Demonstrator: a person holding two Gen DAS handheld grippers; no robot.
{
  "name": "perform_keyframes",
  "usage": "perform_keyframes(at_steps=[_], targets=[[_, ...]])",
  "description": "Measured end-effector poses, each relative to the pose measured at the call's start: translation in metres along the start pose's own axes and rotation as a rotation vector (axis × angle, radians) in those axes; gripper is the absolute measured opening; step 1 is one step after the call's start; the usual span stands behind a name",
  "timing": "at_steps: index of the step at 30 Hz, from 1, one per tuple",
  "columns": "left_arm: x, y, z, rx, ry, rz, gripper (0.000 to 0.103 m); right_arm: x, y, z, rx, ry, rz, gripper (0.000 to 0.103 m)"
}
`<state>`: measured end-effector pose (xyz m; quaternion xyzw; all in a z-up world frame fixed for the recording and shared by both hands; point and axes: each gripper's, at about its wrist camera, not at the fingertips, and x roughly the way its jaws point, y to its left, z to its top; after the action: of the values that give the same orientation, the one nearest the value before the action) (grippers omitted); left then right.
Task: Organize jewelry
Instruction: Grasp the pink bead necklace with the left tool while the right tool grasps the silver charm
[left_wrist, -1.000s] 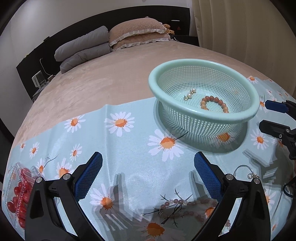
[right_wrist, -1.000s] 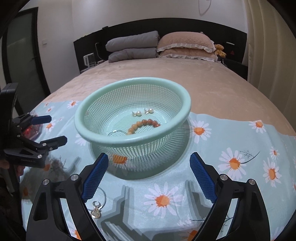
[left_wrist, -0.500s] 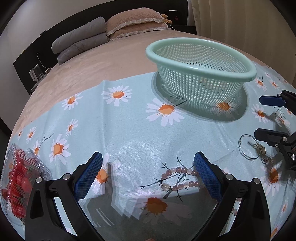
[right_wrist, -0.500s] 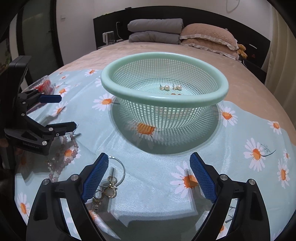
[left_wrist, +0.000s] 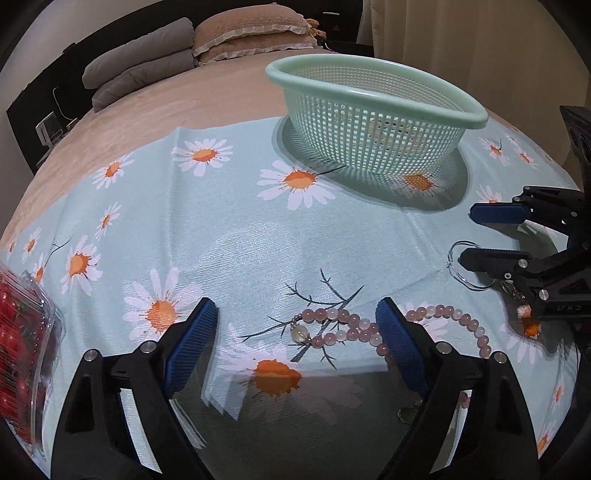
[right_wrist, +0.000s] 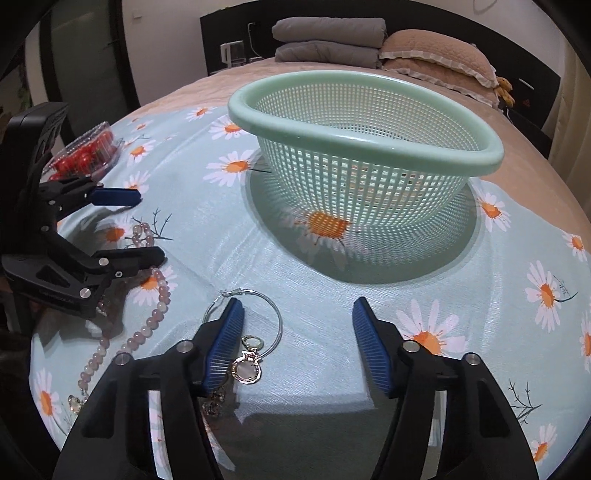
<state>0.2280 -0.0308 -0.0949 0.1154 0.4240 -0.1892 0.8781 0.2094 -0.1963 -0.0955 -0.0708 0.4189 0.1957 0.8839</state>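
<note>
Left claw (left_wrist: 295, 332) spread wide, low; right claw (right_wrist: 297, 332) likewise, empty.

I see a mint-green mesh basket (right_wrist: 364, 155) standing upright toward the far edge of the daisy cloth (right_wrist: 424, 280). Nearer me a pink bead necklace (left_wrist: 354, 330) lies strung out flat on the cloth. Just beside it a thin silver hoop (right_wrist: 271, 308) lies flat with a round pendant charm (right_wrist: 246, 371) touching it, near the cloth's front edge.
</note>
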Motion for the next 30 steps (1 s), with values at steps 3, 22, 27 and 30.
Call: perform_keyframes(at_steps=[3,22,27,30], targets=[[-0.003,-0.007,-0.002,0.029,-0.005,-0.033,0.064,0.001,0.004,0.000,-0.010,0.000,0.007,0.014],[-0.015,-0.025,-0.001,0.072,0.011,-0.135,0.010,-0.006,-0.001,0.000,0.004,-0.007,0.013,0.002],[-0.018,-0.028,0.001,0.074,0.013,-0.140,0.009,-0.016,-0.007,-0.001,0.020,-0.025,0.001,0.002],[-0.022,-0.032,0.001,0.090,0.010,-0.142,0.009,-0.022,-0.009,-0.002,0.024,-0.038,0.000,0.002]])
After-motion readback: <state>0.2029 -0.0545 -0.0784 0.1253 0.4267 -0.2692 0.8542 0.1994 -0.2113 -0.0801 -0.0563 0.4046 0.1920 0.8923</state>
